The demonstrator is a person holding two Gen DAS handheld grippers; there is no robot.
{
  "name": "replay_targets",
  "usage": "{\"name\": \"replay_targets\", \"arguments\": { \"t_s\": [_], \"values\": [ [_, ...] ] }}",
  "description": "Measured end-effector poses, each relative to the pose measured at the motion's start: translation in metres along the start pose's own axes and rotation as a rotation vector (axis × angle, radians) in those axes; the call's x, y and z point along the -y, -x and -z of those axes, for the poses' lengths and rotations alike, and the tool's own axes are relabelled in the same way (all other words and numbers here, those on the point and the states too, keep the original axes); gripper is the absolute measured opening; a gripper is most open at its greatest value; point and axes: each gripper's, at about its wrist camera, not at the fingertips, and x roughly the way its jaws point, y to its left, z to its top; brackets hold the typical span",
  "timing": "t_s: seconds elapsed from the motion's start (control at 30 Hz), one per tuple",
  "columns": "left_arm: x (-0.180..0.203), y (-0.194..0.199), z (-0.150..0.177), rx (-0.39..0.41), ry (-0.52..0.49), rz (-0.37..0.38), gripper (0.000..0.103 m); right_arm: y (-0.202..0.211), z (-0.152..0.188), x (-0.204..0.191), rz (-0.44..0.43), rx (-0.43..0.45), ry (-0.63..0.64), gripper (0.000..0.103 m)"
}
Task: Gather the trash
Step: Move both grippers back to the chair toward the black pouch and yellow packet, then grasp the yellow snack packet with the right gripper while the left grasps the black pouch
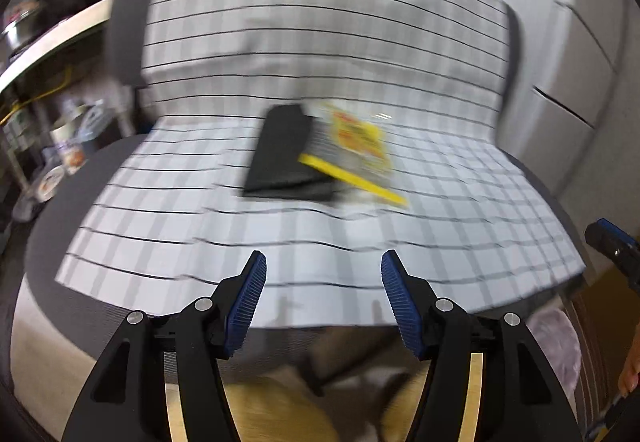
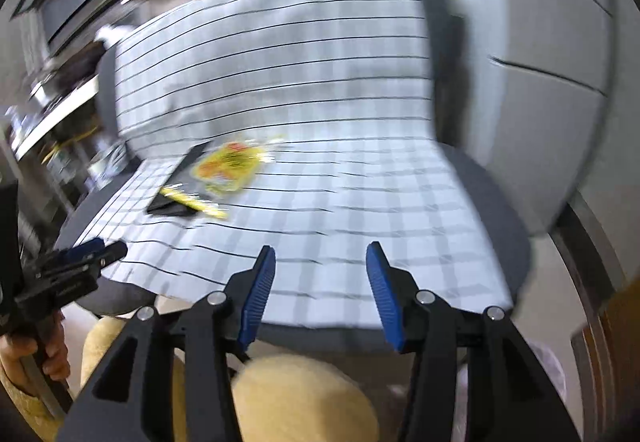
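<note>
Both the left gripper [image 1: 323, 262] and right gripper [image 2: 321, 256] have jaws apart, empty. The crinkly yellow plastic snack wrapper [image 1: 360, 140] lies half on a flat black pouch [image 1: 282, 154], so a sloppy pinch might grab both.

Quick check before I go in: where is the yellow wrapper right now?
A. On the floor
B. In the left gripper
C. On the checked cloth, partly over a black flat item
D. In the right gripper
C: the wrapper lies on the cloth, overlapping the black item; both grippers are empty.
</note>
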Motion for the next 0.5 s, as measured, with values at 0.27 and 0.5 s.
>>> {"name": "replay_targets", "arguments": {
  "t_s": [0.27,0.5],
  "values": [
    [-0.058,-0.009,-0.017,0.019,0.082,-0.051,0.061,-0.078,-0.028,-0.083,-0.092,-0.063,0.162,0.049],
    [-0.078,-0.028,-0.023,0.000,0.113,-0.036,0.061,-0.142,-0.035,-0.124,-0.077,-0.150,0.257,0.055]
  ]
}}
